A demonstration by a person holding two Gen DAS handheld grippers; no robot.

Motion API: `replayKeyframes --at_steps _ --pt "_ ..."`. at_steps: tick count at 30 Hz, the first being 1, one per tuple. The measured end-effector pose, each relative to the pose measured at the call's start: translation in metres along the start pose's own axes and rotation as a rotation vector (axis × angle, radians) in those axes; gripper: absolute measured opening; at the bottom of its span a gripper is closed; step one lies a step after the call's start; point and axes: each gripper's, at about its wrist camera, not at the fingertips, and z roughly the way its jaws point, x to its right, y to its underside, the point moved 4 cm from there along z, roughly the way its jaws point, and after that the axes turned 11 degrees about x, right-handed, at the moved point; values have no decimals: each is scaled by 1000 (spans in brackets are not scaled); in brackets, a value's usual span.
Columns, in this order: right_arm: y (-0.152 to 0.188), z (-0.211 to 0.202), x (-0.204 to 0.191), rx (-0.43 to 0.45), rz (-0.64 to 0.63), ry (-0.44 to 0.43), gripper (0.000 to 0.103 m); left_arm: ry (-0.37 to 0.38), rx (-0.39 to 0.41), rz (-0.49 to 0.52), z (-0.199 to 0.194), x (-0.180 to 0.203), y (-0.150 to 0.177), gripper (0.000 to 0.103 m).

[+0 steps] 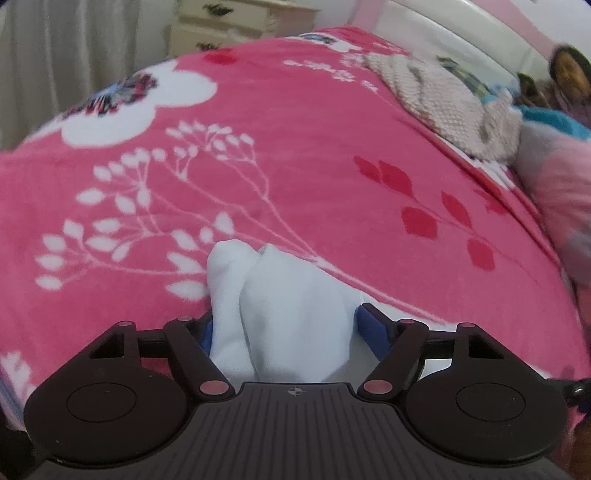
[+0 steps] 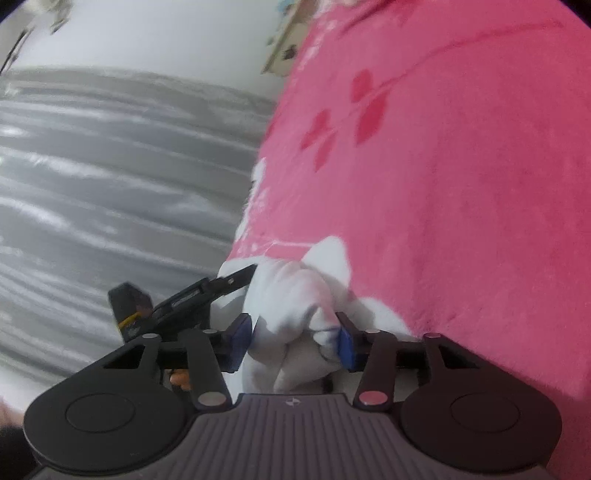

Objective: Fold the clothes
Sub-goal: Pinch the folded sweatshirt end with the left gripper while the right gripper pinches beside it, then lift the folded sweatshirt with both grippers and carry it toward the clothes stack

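Folding had barely begun: white garment [image 1: 280,314] sat bunched on the pink blanket [image 1: 332,155] near the bed's edge. Left claw [image 1: 291,328] stood apart around one end, right claw [image 2: 295,336] clamped on bunched cloth; flattening and folds were still left.

A bunched garment [image 1: 280,306] is seen lying on the blanket [image 1: 295,155] that is spread over the bed, at its near edge. In the left wrist view the garment is placed between the fingers of the left gripper [image 1: 286,328]. In the right wrist view it is placed between the fingers of the right gripper [image 2: 291,338], with the left gripper just to its left. A knitted throw [image 1: 443,107] is laid at the far right of the bed, a pillow [image 1: 561,192] nearer beside it. A dresser [image 1: 236,26] is set behind the bed, a curtain [image 1: 55,55] to its left.
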Motion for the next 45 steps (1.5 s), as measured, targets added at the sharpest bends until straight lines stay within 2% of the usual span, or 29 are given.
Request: replayKeyframes --at_steps 3,5,8,10,16,22,33,39,45 --pt "-3 12 -3 12 -16 33 35 -33 37 -8 -2 4 3 71" --pt "1 12 -7 16 -61 61 31 -44 66 17 -6 9 5 64" --pt "6 9 -15 40 -112 92 25 -29 91 30 -13 12 7 49" --pt "8 5 -23 62 -139 94 23 -15 103 27 -18 13 7 41" --pt "16 -7 -55 119 -244 95 20 23 170 40 -41 22 4 32" --pt "29 -28 -88 173 -338 102 19 80 263 84 -82 39 -2 29" --pt "64 -78 -175 280 -509 111 18 250 439 158 -183 50 -7 29" --pt "91 -104 -236 325 -657 118 18 329 527 87 -234 43 -9 29" --pt "104 -126 -301 344 -751 80 18 403 660 14 -286 37 -11 29"
